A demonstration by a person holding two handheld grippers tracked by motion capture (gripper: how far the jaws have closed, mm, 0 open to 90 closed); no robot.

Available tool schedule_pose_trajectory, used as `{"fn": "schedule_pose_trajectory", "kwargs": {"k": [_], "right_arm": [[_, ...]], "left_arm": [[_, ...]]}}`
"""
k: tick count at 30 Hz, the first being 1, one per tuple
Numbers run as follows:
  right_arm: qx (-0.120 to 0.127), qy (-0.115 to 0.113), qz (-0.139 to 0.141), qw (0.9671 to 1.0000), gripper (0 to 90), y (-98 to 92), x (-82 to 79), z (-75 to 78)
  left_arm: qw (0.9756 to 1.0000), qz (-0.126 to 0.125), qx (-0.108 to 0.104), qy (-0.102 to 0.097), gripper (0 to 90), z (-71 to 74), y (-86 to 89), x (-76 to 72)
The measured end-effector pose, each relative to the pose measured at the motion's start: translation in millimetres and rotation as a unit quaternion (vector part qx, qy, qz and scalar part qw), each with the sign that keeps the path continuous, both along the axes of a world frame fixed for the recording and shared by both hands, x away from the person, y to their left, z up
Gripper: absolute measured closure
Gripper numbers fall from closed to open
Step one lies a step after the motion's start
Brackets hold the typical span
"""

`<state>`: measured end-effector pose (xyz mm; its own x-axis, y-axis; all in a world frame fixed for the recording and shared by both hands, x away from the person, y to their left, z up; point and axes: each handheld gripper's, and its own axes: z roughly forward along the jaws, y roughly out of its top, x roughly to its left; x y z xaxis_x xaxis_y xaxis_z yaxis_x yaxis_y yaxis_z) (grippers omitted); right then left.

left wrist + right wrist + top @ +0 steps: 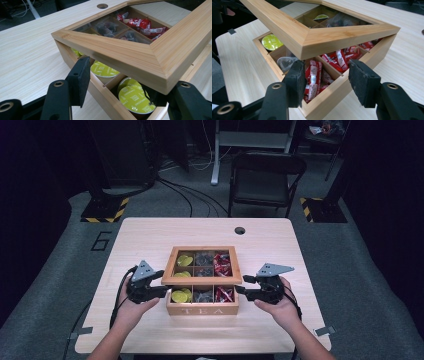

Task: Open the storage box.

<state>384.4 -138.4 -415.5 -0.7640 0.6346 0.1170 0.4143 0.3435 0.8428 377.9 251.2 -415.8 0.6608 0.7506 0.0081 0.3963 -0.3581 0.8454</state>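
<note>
A wooden tea box [202,310] stands mid-table with its windowed lid [202,281] tilted up at the front. Inside are green capsules [135,98], dark sachets [203,294] and red packets [314,75]. My left gripper [162,290] is at the box's front left corner, open. Its jaws straddle the left wall [100,100], and the lid's corner [163,75] lies over the inner jaw. My right gripper [327,80] is open at the front right corner, one pad [297,80] over the red packets, the other outside the wall. The lid's corner [312,47] hangs just above.
The light wooden table [150,235] has a round cable hole [240,230] near its far edge. A dark folding chair [265,180] stands behind the table. Cables trail from both grippers toward the near edge.
</note>
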Motion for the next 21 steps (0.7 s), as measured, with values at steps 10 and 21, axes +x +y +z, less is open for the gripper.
{"fn": "schedule_pose_trajectory", "kwargs": {"k": [10,21], "right_arm": [[-0.006,-0.013,-0.003,0.9999,43.9,0.4,13.8,6.7],[-0.012,-0.038,-0.009,0.9992,43.4,9.3,32.4,10.7]], "left_arm": [[1.0,-0.002,0.001,0.001,43.2,9.7,0.3,5.3],[1.0,-0.003,0.003,0.001,43.3,23.2,0.2,12.6]]}}
